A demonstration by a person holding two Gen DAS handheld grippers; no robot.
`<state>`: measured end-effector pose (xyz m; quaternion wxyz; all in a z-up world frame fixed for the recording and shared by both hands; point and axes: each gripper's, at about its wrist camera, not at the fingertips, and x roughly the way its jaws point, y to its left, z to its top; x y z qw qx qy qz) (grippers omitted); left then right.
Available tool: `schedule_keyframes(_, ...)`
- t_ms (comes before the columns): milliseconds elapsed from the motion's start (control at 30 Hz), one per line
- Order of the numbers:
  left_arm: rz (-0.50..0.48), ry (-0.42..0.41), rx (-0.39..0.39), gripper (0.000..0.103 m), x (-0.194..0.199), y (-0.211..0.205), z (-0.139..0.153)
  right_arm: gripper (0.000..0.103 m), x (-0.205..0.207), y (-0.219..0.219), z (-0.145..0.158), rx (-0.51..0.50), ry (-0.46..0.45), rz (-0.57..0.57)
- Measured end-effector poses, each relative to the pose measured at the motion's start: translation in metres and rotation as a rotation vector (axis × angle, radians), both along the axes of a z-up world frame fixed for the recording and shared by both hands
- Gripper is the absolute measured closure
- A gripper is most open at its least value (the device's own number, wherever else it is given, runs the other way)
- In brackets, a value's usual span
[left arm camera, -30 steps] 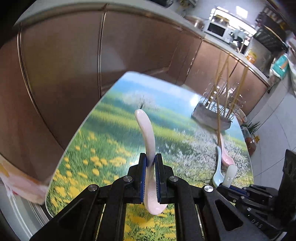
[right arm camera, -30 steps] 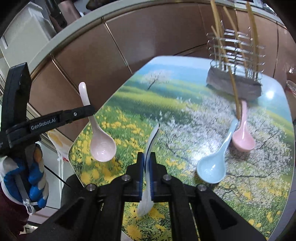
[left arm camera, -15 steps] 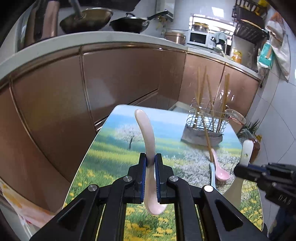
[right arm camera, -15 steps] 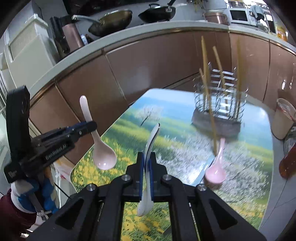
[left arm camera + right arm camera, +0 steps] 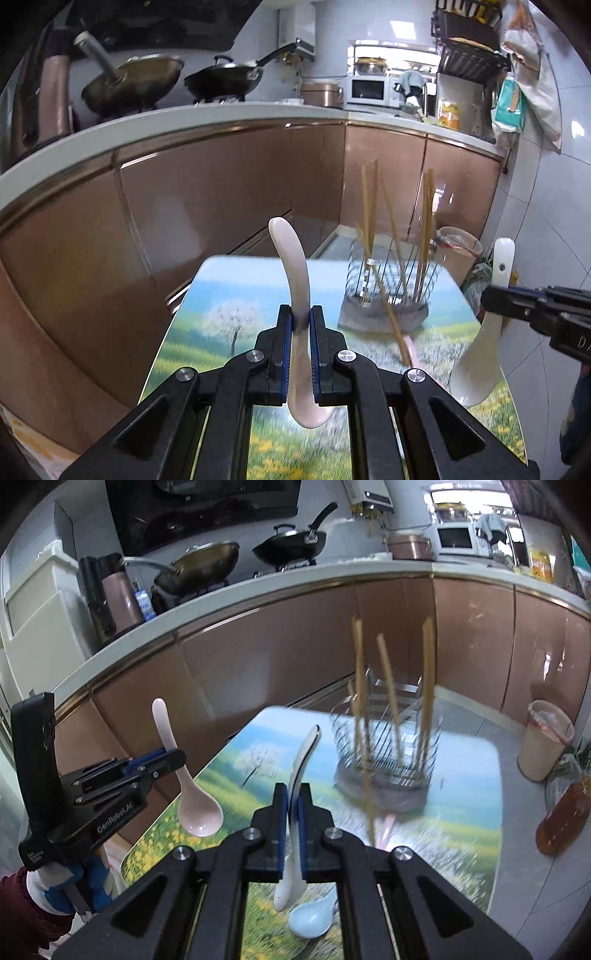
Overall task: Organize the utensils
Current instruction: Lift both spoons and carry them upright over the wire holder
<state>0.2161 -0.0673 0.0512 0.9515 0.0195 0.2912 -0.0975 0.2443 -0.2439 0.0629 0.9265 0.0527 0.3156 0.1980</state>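
My left gripper is shut on a pale pink ceramic spoon, handle up, held above the table; it also shows in the right wrist view. My right gripper is shut on a white ceramic spoon, also seen in the left wrist view. A wire utensil basket with several chopsticks stands at the table's far end. A light blue spoon and a pink spoon lie on the table, with one chopstick leaning out of the basket over them.
The table has a flower-meadow print top. Brown kitchen cabinets run behind it. A lined bin and an orange bottle stand on the floor to the right.
Both grippers have risen and tilted up while holding their spoons. The view now takes in the counter and woks, and the basket sits closer to centre.
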Motion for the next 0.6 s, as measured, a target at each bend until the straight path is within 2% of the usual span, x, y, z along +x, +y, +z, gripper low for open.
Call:
schedule_keyframes(367, -0.043, -0.194, 0.021, 0.094, 0.044, -0.045, 0.041, 0.098, 0.049, -0.027, 0.052, 0.016, -0.140, -0.055)
schedule_keyframes(600, -0.090, -0.201, -0.014, 0.094, 0.081, -0.066, 0.046, 0.098, 0.083, -0.048, 0.065, 0.017, -0.198, -0.100)
